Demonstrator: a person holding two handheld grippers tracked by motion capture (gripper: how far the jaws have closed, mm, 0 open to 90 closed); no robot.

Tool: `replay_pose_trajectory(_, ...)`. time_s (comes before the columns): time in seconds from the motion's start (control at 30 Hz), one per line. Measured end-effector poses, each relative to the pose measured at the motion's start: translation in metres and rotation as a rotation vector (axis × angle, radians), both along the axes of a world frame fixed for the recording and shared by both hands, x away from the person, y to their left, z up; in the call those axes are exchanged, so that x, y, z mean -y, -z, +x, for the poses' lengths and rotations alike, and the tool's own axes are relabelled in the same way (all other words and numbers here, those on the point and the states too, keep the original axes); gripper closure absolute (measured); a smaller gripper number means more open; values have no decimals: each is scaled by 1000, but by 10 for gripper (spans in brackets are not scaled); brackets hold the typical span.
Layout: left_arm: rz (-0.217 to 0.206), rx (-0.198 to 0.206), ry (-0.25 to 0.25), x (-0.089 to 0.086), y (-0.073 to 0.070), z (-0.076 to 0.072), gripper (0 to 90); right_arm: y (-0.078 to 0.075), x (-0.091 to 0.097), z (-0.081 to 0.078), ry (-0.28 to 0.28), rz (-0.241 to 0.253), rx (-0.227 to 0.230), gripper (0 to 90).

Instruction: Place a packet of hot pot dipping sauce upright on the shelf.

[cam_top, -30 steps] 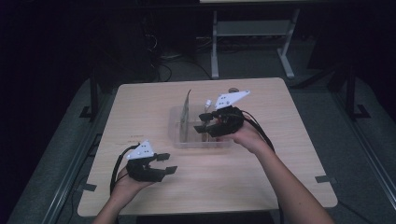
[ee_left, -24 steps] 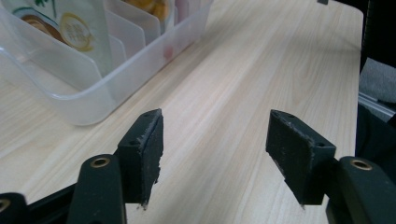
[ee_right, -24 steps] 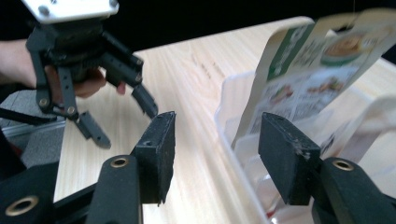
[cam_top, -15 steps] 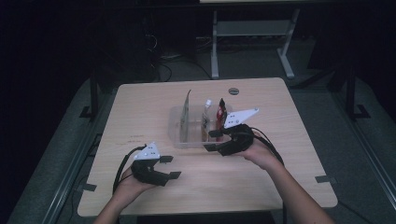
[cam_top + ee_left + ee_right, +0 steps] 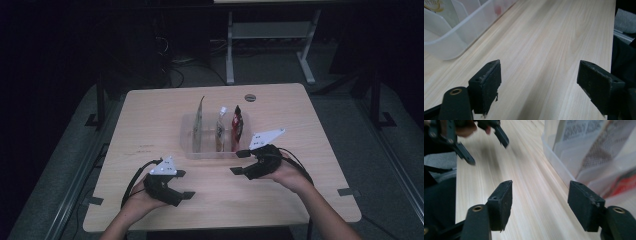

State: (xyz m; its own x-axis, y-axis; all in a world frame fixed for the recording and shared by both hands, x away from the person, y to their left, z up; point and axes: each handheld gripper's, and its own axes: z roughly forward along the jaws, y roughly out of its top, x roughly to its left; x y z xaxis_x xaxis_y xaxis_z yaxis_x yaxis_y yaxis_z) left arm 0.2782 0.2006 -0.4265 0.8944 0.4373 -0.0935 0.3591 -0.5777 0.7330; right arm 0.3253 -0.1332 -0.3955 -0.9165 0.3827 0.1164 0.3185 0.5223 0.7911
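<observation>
High view first: my left gripper point(image 5: 183, 184) sits low over the near left part of the pale wooden table point(image 5: 150, 120), and my right gripper point(image 5: 241, 162) hangs just in front of the near wall of the clear plastic bin with dividers point(image 5: 187, 145) that stands at the middle of the table. Three pouches stand upright in that bin, each in its own slot: a tall flat beige packet point(image 5: 199, 124) at the left, a slim brown-and-white sachet point(image 5: 220, 131) in the middle, and a red-and-black sachet point(image 5: 237, 127) at the right. My right gripper points leftward along the bin's front, apart from the bin, with nothing in it. In the left gripper view my two black pads point(image 5: 488, 82) stand wide apart over bare wood, nothing between them; these jaws have just been opening. The bin's rounded corner point(image 5: 446, 47) shows at the upper left of that view, well clear of the pads. In the right gripper view my pads point(image 5: 501, 202) are also spread with only table grain between them, and they too have just been opening. The bin's wall point(image 5: 556, 160) rises just beside my right-hand pad there, the printed packets point(image 5: 599, 142) blurred behind it, and my other hand with its gripper point(image 5: 484, 138) shows farther off at the top left.
</observation>
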Motion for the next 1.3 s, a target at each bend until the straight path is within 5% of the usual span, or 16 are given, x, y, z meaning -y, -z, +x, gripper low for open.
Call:
replay_pose_trajectory(0.47,53,4,-12,-16,6,-15,168,31,43,-17,100,-52,-17,290)
replay_pose_trajectory(0.77,99,8,-19,-28,15,-19,165,44,68,-27,152,-42,-18,250)
replay_pose_trajectory(1.13,114,5,-2,-32,19,-14,165,59,69,-26,143,-110,7,173)
replay_pose_trajectory(1.3,112,9,-1,-31,20,-15,165,59,69,-24,139,-105,12,165)
